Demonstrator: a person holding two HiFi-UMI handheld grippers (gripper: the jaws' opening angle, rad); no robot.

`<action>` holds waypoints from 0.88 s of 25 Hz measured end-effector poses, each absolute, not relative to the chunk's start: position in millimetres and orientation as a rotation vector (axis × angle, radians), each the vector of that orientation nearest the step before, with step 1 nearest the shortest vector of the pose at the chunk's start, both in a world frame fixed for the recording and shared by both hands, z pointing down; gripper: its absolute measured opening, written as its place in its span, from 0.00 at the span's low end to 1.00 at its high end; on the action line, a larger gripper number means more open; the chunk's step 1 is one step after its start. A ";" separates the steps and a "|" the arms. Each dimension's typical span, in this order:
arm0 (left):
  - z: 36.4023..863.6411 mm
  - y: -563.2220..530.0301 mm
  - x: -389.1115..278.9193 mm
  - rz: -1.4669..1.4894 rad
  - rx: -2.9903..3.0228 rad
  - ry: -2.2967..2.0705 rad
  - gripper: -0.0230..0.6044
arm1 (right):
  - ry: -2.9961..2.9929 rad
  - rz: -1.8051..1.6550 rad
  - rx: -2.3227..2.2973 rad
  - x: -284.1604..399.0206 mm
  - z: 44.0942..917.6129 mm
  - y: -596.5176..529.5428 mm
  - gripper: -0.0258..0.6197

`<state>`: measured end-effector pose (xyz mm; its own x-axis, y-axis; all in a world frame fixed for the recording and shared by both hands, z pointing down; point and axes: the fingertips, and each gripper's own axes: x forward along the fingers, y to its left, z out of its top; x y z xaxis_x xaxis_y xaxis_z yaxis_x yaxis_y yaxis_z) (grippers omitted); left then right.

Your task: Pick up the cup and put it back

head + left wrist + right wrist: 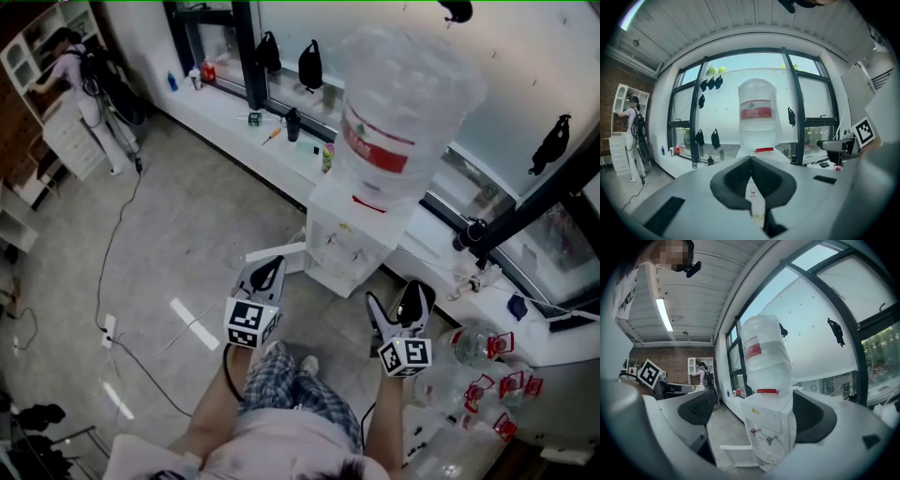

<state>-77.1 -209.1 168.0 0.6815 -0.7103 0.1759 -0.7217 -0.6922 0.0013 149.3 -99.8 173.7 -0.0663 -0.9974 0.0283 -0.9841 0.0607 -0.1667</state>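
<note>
No cup shows clearly in any view. A white water dispenser with a large clear bottle stands against the window ledge, straight ahead of both grippers. My left gripper hovers just left of the dispenser's base; its dark pads meet at the tips with nothing between them. My right gripper hangs in front of the dispenser, to the right, and is open. In the right gripper view the dispenser, with its red and grey taps, fills the wide gap between the open fingers of the right gripper.
The dispenser's low door swings open toward the left gripper. Several empty water bottles lie at the right. The window ledge carries small bottles and tools. A cable crosses the floor. A person stands by white shelves far left.
</note>
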 end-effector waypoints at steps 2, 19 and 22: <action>175.6 -221.5 -70.2 0.256 2.833 -1.162 0.08 | 2.189 -0.215 -2.108 150.3 180.6 -106.6 0.84; 376.3 -286.8 -20.5 0.367 2.974 -0.851 0.08 | 2.106 -0.281 -2.244 159.4 390.0 -154.7 0.84; 427.5 -293.3 -13.6 0.393 2.992 -0.811 0.08 | 2.107 -0.308 -2.243 158.9 443.8 -164.3 0.84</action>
